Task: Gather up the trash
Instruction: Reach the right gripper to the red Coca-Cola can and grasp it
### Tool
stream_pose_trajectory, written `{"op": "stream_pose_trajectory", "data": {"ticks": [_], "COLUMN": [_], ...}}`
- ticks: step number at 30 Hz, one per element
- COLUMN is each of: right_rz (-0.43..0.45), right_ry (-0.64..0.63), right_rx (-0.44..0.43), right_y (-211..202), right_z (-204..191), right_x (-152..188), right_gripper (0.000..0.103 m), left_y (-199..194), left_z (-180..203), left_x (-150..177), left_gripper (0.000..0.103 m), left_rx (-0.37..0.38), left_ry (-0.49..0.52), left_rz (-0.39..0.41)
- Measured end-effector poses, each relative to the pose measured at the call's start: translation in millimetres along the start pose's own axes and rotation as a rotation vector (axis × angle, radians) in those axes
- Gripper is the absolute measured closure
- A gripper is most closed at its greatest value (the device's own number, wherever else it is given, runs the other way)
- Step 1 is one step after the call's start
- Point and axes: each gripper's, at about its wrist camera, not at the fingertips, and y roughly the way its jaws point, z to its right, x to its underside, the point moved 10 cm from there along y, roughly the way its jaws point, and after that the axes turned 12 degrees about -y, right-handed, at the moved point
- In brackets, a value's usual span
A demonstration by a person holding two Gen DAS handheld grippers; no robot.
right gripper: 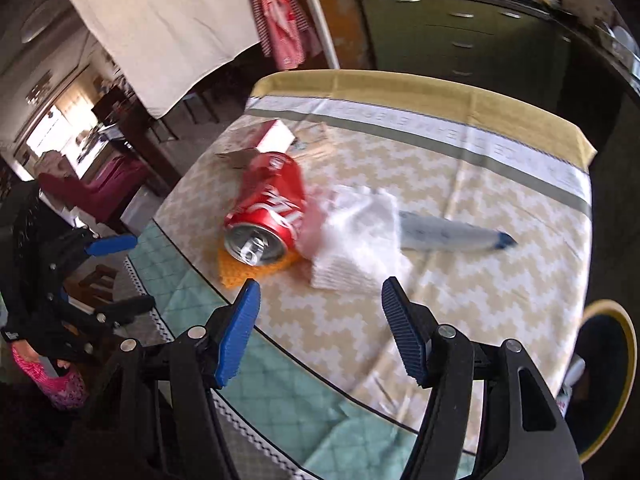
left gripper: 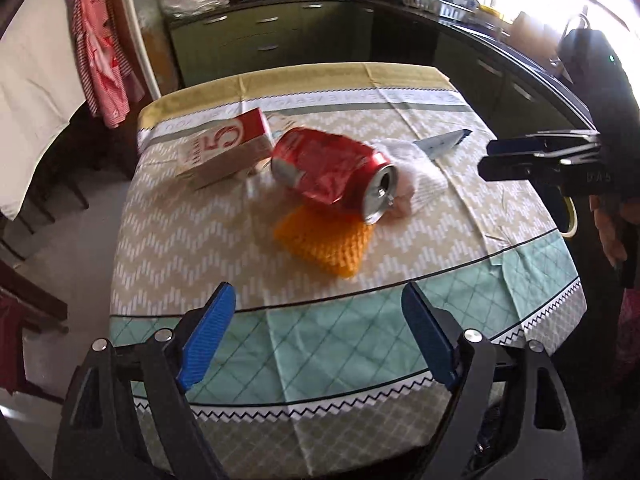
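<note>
A crushed red soda can [left gripper: 328,170] lies on its side on the table, partly on an orange knitted coaster [left gripper: 326,242]. A crumpled white tissue [left gripper: 416,178] lies against it, with a blue-tipped wrapper [left gripper: 444,142] behind. A red and white carton [left gripper: 226,146] lies to the can's left. My left gripper [left gripper: 320,340] is open and empty over the table's near edge. My right gripper [right gripper: 320,332] is open and empty, short of the can [right gripper: 268,212] and tissue [right gripper: 356,236]; it also shows at the right in the left wrist view [left gripper: 492,160].
The table wears a patterned cloth [left gripper: 280,360]. Green kitchen cabinets [left gripper: 256,40] stand behind it. A dark bin with a yellow rim [right gripper: 608,376] stands beside the table on the right. Chairs [right gripper: 128,152] stand on the left.
</note>
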Motion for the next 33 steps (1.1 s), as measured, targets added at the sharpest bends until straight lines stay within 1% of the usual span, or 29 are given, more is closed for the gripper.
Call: {"op": "stream_pose_trajectory", "data": {"ticks": [3, 4, 5, 6, 8, 10, 14, 17, 19, 22, 24, 28, 33], "right_rz": [-0.041, -0.056, -0.082, -0.115, -0.173, -0.239, -0.355, -0.424, -0.452, -0.470, -0.473, -0.444, -0.387], "right_ry": [-0.056, -0.067, -0.087, -0.109, -0.142, -0.187, -0.240, -0.269, -0.278, -0.282, -0.282, -0.267, -0.250], "right_rx": [-0.037, -0.038, -0.038, -0.033, 0.000, 0.047, 0.098, 0.138, 0.158, 0.169, 0.182, 0.175, 0.165], "right_y": [27, 35, 46, 56, 73, 92, 122, 137, 143, 146, 147, 146, 129], "right_z": [-28, -33, -39, -44, -48, -49, -51, -49, -46, -42, -38, -31, -29], "right_x": [-37, -46, -54, -60, -69, -73, -71, -64, -61, -58, -57, -60, -66], "right_gripper": [0.039, 0.037, 0.032, 0.029, 0.024, 0.022, 0.022, 0.022, 0.022, 0.022, 0.029, 0.032, 0.034], "left_y": [4, 5, 6, 6, 7, 7, 9, 9, 9, 9, 9, 10, 9], "left_z": [-22, -27, -31, -32, -35, -36, -39, -41, -43, -45, -46, -47, -43], "left_x": [6, 7, 7, 8, 9, 10, 12, 13, 14, 15, 15, 16, 17], "left_gripper": [0.022, 0.022, 0.022, 0.022, 0.022, 0.022, 0.022, 0.022, 0.022, 0.022, 0.022, 0.022, 0.022], "left_rx": [-0.015, -0.021, -0.023, -0.020, -0.007, 0.004, 0.021, 0.030, 0.034, 0.036, 0.037, 0.039, 0.037], "left_ry": [-0.044, -0.050, -0.055, -0.058, -0.062, -0.063, -0.070, -0.075, -0.074, -0.073, -0.078, -0.087, -0.076], "left_rz": [-0.004, -0.004, -0.004, -0.003, -0.001, -0.001, -0.007, -0.008, -0.008, -0.008, -0.006, -0.007, -0.006]}}
